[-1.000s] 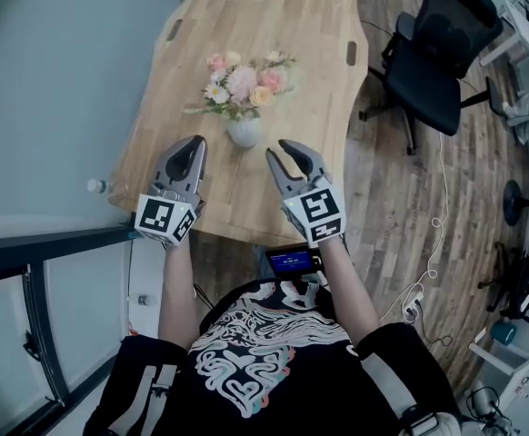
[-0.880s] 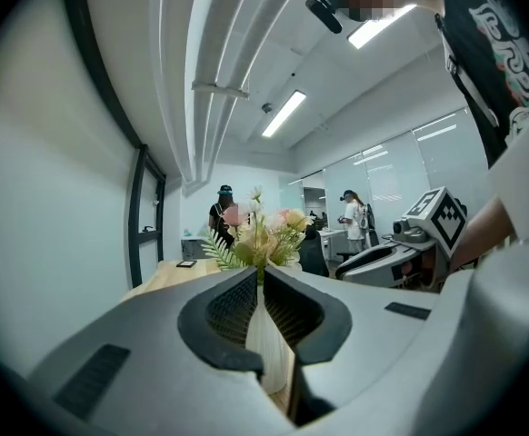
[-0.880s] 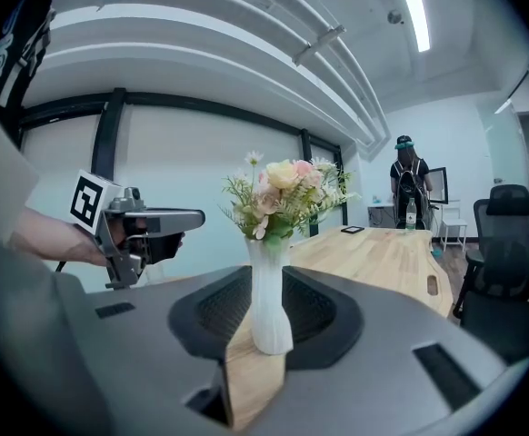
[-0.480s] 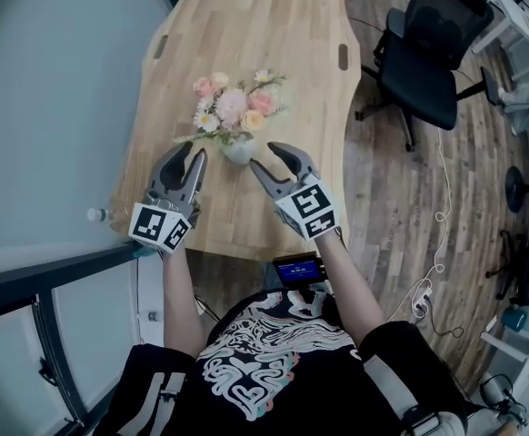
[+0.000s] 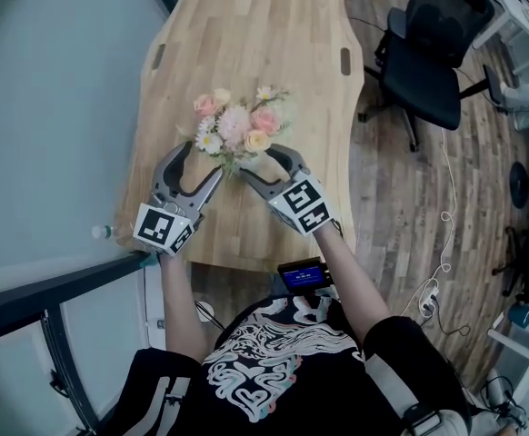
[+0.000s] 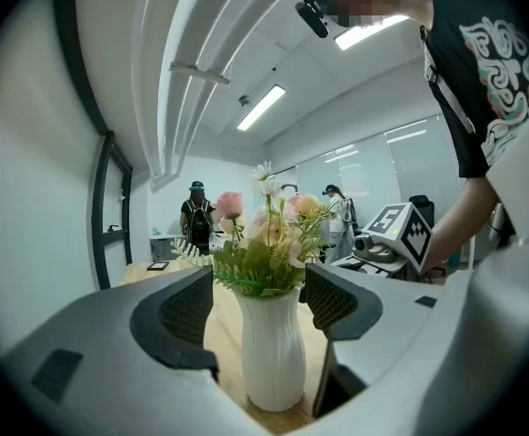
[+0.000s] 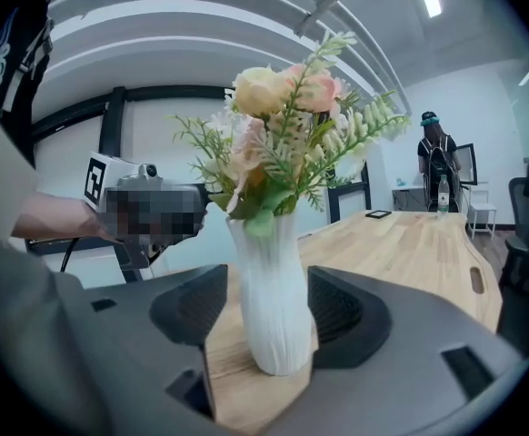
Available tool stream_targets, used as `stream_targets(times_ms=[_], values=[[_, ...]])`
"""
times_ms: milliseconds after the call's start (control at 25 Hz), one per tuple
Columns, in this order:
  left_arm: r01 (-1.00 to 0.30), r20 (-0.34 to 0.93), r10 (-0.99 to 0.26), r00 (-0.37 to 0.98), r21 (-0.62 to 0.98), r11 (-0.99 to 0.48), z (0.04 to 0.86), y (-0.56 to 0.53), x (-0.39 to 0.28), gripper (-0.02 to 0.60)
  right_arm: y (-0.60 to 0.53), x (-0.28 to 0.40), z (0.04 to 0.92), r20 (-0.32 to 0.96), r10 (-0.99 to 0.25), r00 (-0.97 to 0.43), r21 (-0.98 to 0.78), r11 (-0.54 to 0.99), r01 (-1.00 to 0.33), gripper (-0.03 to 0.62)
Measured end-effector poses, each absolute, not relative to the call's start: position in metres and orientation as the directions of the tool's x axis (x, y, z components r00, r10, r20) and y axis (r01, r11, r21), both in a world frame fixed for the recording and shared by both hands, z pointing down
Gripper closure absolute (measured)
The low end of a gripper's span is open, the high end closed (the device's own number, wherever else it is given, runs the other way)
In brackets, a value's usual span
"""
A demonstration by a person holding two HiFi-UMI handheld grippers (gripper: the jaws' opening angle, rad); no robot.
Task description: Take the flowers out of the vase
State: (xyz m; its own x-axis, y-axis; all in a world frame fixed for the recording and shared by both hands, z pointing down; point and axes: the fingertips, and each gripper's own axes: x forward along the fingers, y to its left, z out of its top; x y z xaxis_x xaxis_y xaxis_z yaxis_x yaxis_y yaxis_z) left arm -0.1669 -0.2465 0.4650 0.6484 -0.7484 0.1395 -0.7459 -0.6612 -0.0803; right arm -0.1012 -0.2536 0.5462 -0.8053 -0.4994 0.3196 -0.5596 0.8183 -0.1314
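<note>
closed in on white vase (image 5: 236, 168) since a second ago: left gripper (image 5: 201, 160) now at its 8 o'clock, right gripper (image 5: 261, 163) at its 4 o'clock. just been opening both sets of jaws; now spread, straddling vase body, pads not pressing it. vase upright on wooden table (image 5: 274, 53), toward 6 o'clock edge, flowers (image 5: 237, 127) in it. earlier: short of vase, left jaws together, right barely parted.

The person wears a black short-sleeved T-shirt (image 5: 274, 371) with white swirls. The grey left gripper (image 5: 201, 160) and right gripper (image 5: 260, 163) each carry a white cube (image 5: 164, 228) with black square markers.
</note>
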Motion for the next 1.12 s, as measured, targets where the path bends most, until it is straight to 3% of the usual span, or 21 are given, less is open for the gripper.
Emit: stream_targets(times_ms=[80, 520, 1120], values=[[-0.733, 0.146, -0.737, 0.660, -0.093, -0.674, 0.466, -0.250, -0.164, 0.285, -0.259, -0.109, 0.545, 0.313, -0.487, -0.815, -0.115, 0.833, -0.542, 0.295], [-0.670, 0.157, -0.684, 0.712, -0.139, -0.729, 0.465, -0.259, -0.143, 0.285, -0.274, -0.136, 0.539, 0.289, -0.489, -0.823, 0.008, 0.861, -0.509, 0.296], [-0.679, 0.157, -0.696, 0.701, -0.154, -0.718, 0.468, -0.275, -0.129, 0.290, -0.272, -0.148, 0.544, 0.287, -0.468, -0.836, 0.025, 0.876, -0.481, 0.301]])
